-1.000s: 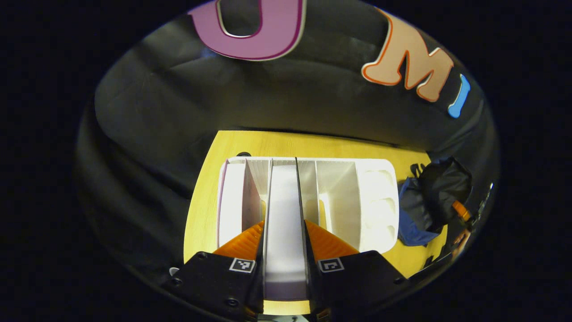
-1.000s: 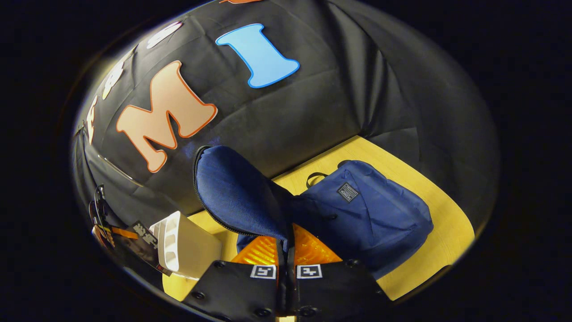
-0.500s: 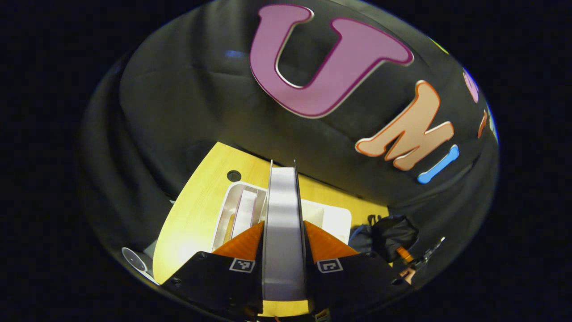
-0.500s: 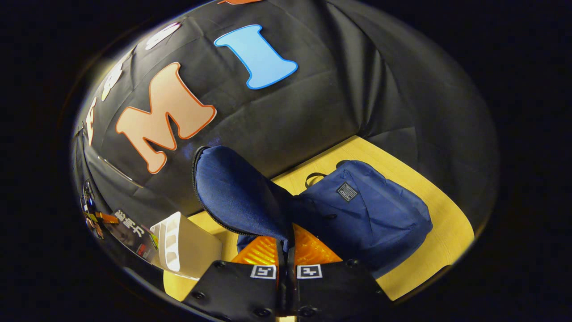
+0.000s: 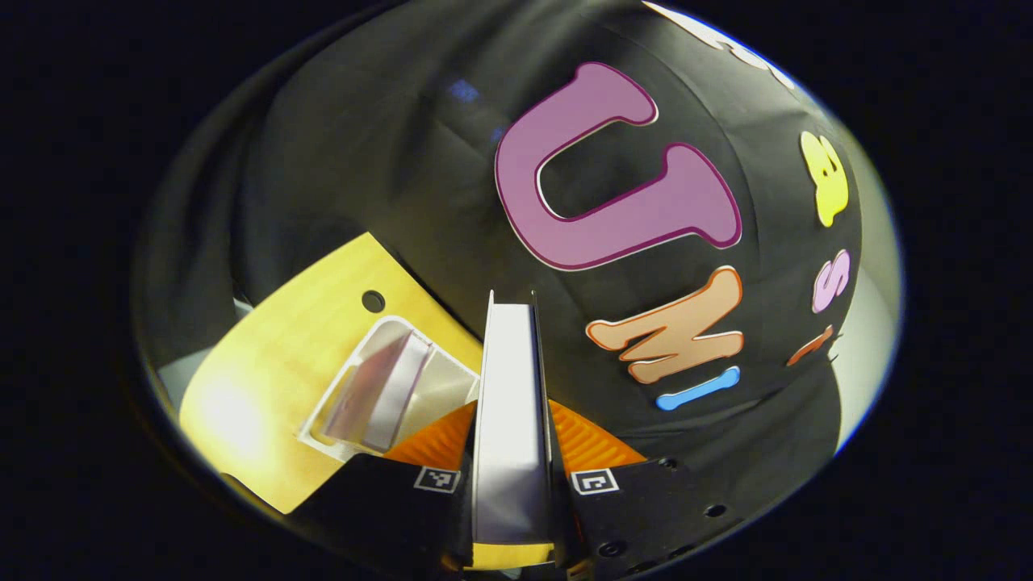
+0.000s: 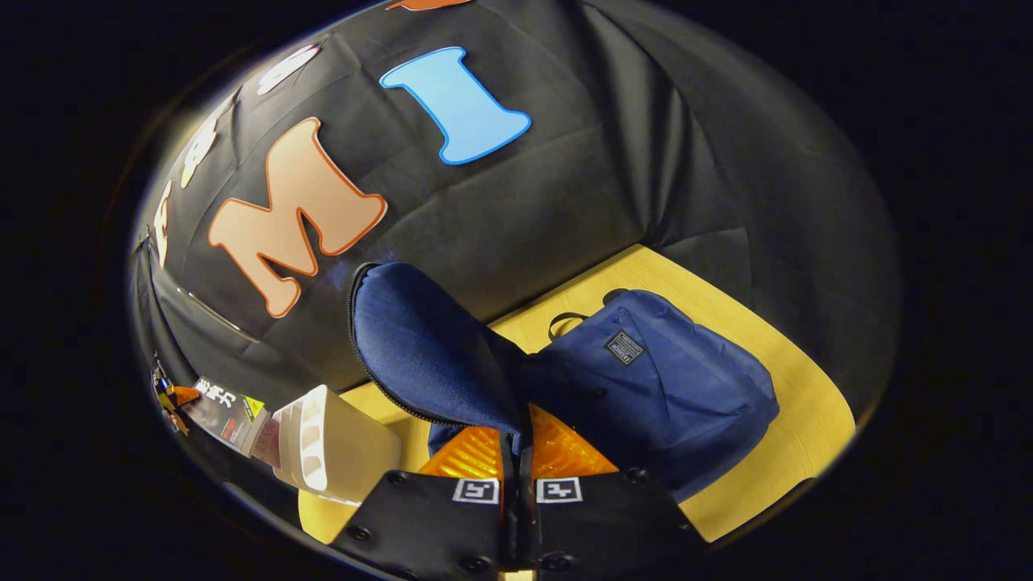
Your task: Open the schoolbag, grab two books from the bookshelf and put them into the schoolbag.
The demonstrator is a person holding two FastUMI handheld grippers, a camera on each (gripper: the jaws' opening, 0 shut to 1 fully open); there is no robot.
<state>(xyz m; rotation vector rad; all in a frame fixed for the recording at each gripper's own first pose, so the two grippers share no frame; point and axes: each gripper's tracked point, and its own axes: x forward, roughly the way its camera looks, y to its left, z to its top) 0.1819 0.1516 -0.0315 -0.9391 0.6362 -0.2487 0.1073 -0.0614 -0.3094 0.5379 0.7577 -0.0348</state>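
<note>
Now, at lower left of the left gripper view, my left gripper (image 5: 512,452) has its jaws clamped on a stiff book (image 5: 510,403), beside the bookshelf (image 5: 387,391); my right gripper (image 6: 516,460) pinches the schoolbag (image 6: 646,387)'s soft flap (image 6: 428,347) open.

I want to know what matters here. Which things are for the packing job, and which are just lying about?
For the job:
- book, gripped in the left claw
- white bookshelf
- blue schoolbag, flap held up by the right claw

Just there:
- yellow table
- round hole in the table
</note>
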